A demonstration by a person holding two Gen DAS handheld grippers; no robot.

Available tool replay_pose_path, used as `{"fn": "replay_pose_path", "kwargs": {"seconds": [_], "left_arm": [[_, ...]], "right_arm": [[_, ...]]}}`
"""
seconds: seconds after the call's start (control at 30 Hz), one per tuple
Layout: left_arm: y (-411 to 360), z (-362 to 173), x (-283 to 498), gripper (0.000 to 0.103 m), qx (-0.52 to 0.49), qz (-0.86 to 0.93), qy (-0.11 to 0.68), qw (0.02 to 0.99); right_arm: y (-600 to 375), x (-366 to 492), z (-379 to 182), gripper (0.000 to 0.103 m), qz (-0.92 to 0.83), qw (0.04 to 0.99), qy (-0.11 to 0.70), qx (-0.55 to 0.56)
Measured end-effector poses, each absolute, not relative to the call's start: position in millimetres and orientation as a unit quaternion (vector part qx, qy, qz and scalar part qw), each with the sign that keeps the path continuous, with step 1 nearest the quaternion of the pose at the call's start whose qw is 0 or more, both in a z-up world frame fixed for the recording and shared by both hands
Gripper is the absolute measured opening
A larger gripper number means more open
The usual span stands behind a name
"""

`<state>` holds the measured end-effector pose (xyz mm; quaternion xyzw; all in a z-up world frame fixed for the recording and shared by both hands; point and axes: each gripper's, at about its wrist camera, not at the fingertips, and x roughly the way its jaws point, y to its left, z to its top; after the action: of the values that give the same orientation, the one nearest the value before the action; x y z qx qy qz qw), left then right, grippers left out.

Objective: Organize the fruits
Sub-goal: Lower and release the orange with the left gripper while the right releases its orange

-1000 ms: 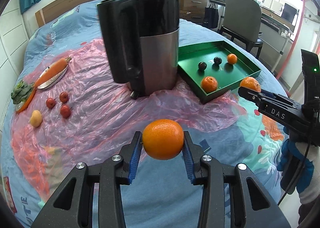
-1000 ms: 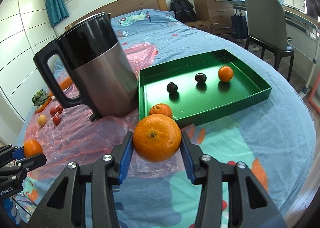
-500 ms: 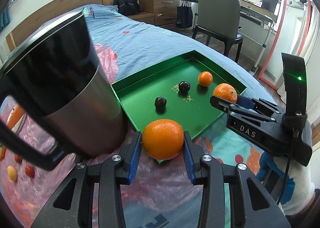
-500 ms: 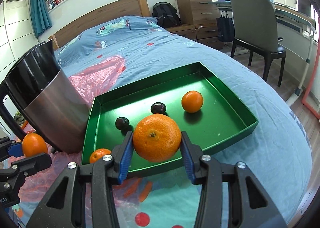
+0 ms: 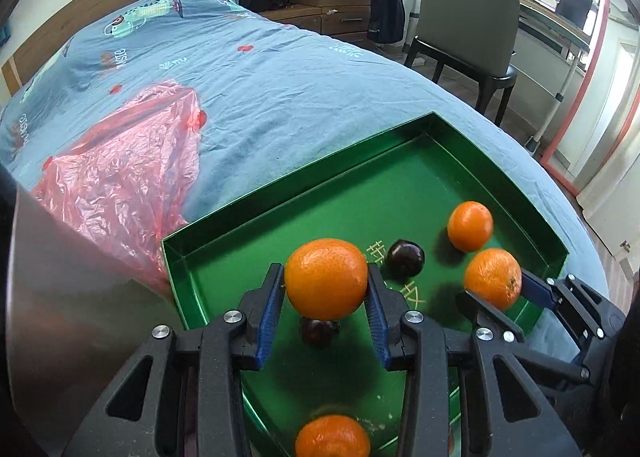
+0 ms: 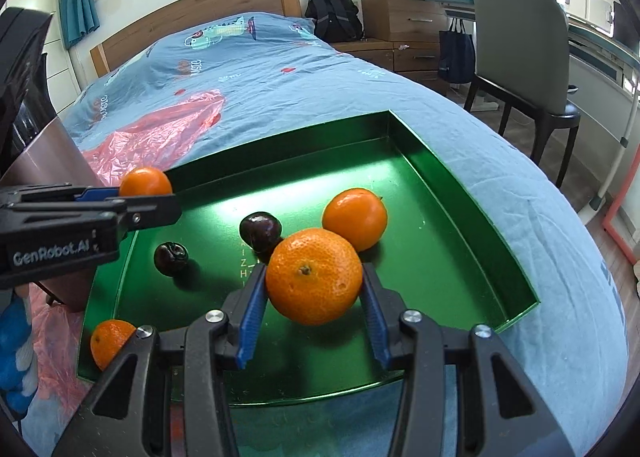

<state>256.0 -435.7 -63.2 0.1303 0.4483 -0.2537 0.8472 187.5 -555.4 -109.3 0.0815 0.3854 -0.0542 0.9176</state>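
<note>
The bed [image 6: 280,69], under a soft, wrinkled blue cover, carries everything; a crinkly pink plastic sheet [image 5: 120,177] lies over part of it. A steel kettle [image 5: 60,297] with a smooth brushed wall stands just left of the tray [image 6: 460,177]. The tray is a shallow, glossy green metal box with low straight walls, and it rests on the cover.

The step in hand looks like delivery: both grippers hang over the tray, each loaded. The left gripper [image 5: 326,299] has its blue pads pressed on either side of a mandarin [image 5: 326,279], held above the near left part of the tray floor. The right gripper [image 6: 314,295] is likewise closed around a second mandarin [image 6: 314,275], pitted skin and stem scar facing up, over the tray's middle.

Already lying in the tray are two loose mandarins, one toward the far side [image 6: 354,217] and one at the near left corner [image 6: 110,343], and two dark, shiny plums [image 6: 260,229] [image 6: 171,257], all round and likely to roll.

The next move probably calls for lowering each fruit to a bare patch of floor before the jaws part, since a drop onto slick metal could send it rolling into the plums. The left mandarin hangs almost directly over a plum, so shifting aside first seems wise.
</note>
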Motion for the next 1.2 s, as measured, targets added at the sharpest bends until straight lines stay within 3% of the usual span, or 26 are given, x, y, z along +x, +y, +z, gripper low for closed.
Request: {"fn": "replay_pose_path", "kwargs": {"seconds": [0.77, 0.87, 1.0, 1.2], "left_arm": [[-452.7, -103.5, 285.8, 0.035, 0.134, -0.236, 0.496, 0.825], [-451.5, -102.2, 286.2, 0.035, 0.136, -0.228, 0.496, 0.827], [-449.5, -94.7, 284.2, 0.036, 0.139, -0.226, 0.489, 0.831], [-446.9, -60.9, 272.5, 0.043, 0.143, -0.232, 0.460, 0.845]], "right_arm": [[-546.7, 197.0, -123.7, 0.060, -0.049, 0.905, 0.421, 0.026], [-545.7, 197.3, -123.2, 0.069, -0.046, 0.905, 0.422, 0.028], [-543.7, 196.2, -122.1, 0.090, -0.042, 0.904, 0.424, 0.029], [-542.4, 188.7, -105.5, 0.094, -0.047, 0.908, 0.415, 0.034]]}}
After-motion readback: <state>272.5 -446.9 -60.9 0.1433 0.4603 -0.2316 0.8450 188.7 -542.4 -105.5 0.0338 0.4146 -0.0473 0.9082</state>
